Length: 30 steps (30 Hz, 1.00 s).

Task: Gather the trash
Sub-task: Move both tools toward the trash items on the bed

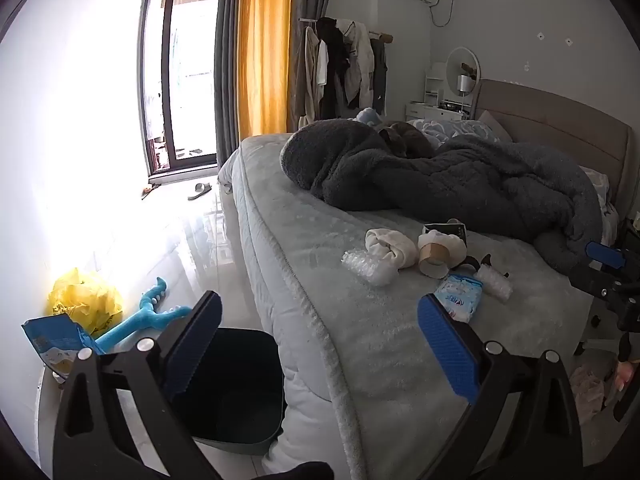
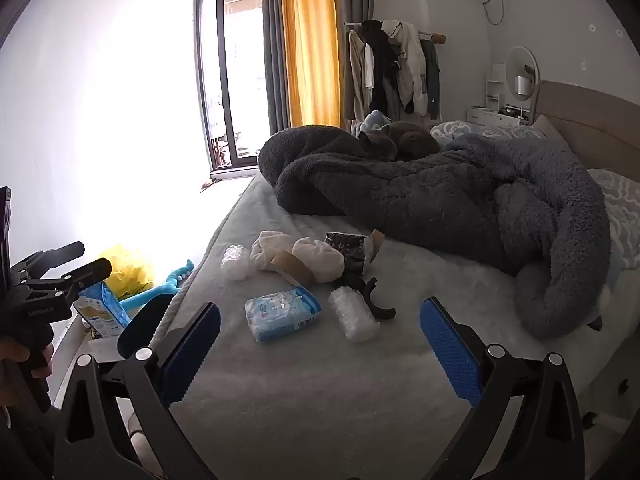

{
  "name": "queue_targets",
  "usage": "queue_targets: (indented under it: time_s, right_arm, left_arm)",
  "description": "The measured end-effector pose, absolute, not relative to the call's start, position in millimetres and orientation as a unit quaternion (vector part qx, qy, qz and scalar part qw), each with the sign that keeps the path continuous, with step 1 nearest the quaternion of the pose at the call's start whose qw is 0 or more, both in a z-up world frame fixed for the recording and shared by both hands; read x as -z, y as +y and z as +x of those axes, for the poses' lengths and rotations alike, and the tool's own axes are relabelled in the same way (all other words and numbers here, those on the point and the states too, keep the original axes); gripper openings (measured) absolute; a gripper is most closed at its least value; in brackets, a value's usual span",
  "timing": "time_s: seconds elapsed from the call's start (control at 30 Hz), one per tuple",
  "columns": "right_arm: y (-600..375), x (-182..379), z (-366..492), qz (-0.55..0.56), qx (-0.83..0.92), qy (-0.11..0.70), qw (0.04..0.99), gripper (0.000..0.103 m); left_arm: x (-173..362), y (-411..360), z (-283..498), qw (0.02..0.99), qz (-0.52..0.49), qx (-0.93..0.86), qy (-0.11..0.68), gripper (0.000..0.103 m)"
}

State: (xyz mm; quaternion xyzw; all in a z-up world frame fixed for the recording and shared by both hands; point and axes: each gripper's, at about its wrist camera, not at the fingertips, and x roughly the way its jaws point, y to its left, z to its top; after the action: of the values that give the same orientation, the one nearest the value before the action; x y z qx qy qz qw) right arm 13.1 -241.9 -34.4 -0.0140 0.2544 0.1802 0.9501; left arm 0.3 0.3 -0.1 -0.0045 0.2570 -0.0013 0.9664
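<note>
Blue-padded jaws on both my left gripper point(image 1: 318, 344) and right gripper point(image 2: 320, 350) are spread wide with nothing in them, hovering short of the bed point(image 2: 304, 392). Trash sits ahead of the right jaws: wipes pack point(image 2: 282, 313), bubble wrap point(image 2: 354, 314), cardboard tube point(image 2: 294, 266). I'm guessing the bin point(image 1: 236, 392) under the left jaws is parked bedside for easy drops.
</note>
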Motion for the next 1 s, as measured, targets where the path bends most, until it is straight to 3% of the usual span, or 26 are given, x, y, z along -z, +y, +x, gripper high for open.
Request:
queue_targets:
  time_s: [1.0]
  right_arm:
    - [-238, 14, 5, -0.01, -0.183, 0.242, 0.953, 0.101]
  left_arm:
    - [-7, 0, -1, 0.967, -0.005, 0.003, 0.254, 0.1]
